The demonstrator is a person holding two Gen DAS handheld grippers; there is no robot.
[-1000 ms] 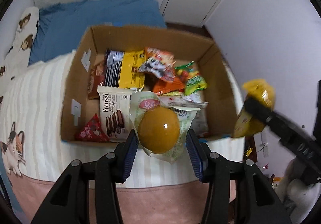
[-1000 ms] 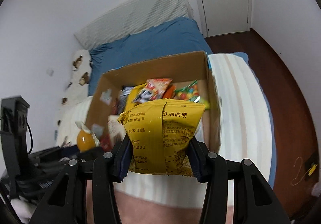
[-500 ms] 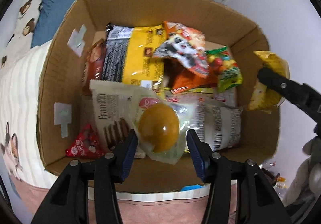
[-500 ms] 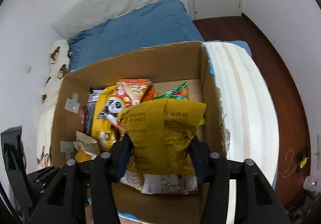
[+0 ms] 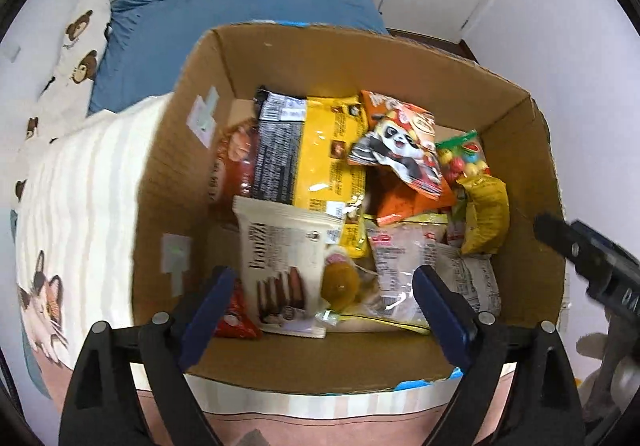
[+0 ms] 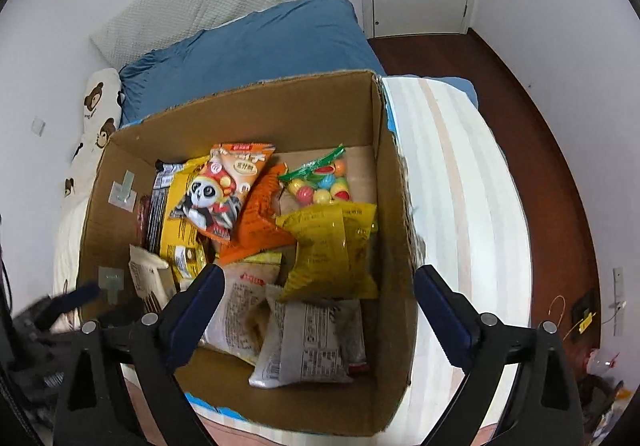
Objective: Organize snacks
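A cardboard box (image 5: 516,118) on the bed holds several snack packs; it also shows in the right wrist view (image 6: 256,114). My left gripper (image 5: 320,298) is open and empty above the box's near edge. The packet with the round amber jelly (image 5: 340,282) lies loose in the box between a Franzzi biscuit pack (image 5: 280,258) and a clear white bag. My right gripper (image 6: 316,298) is open and empty over the box. The yellow bag (image 6: 332,250) lies free inside at the right, below a bag of coloured candies (image 6: 320,182); the left wrist view shows the yellow bag (image 5: 486,218) too.
The box stands on a striped blanket (image 6: 460,182) at the foot of a bed with a blue duvet (image 6: 260,46). A panda pack (image 6: 216,194) and an orange pack lie mid-box. Dark wood floor (image 6: 540,118) and a white door lie at the right.
Both grippers opened. The amber jelly packet dropped from the left gripper into the box, and the yellow bag dropped from the right gripper into the box's right side.
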